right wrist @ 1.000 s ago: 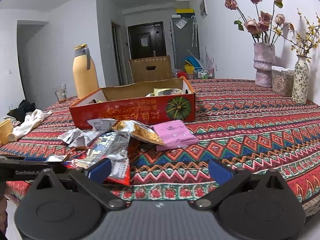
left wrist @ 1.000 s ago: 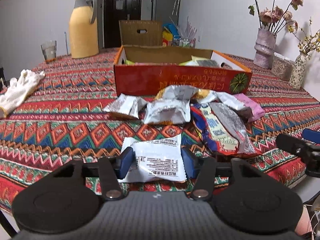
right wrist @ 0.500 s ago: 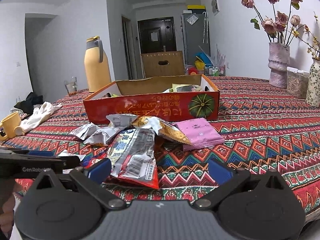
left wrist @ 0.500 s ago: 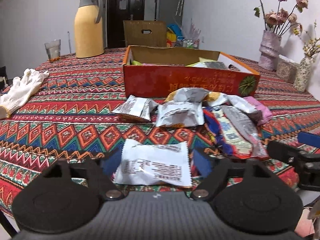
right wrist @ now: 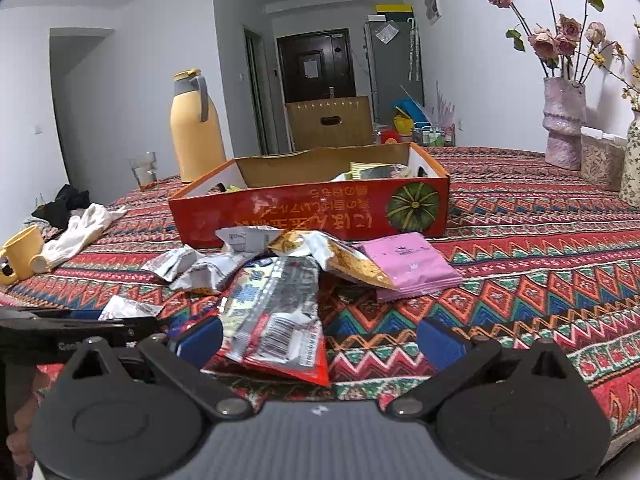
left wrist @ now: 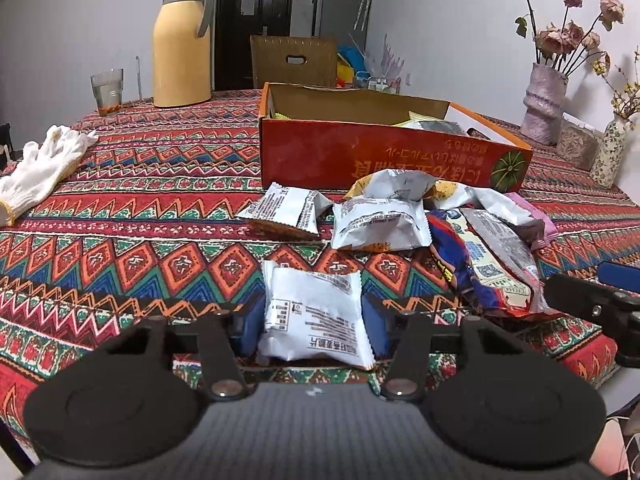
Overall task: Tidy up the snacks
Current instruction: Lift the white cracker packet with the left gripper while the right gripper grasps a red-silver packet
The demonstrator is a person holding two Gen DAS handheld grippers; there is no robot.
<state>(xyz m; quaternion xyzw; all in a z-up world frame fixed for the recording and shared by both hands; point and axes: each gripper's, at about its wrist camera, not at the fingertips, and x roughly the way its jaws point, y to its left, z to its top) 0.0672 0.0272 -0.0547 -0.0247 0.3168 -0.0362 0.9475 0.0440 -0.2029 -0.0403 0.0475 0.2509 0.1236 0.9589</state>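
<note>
My left gripper is shut on a white snack packet at the near edge of the table. Beyond it lies a pile of snack packets in front of an open red cardboard box that holds a few packets. My right gripper is open; a long red and silver packet lies between its fingers, untouched. A pink packet lies to its right, near the red box. The left gripper shows in the right wrist view at the left edge.
A yellow thermos and a glass stand at the far left. A white glove lies on the left; a yellow mug stands near it. Vases with flowers stand at the far right. A patterned cloth covers the table.
My left gripper opened half a second ago and has closed again on the white packet. My right gripper stayed open and moved forward over the long red and silver packet.
</note>
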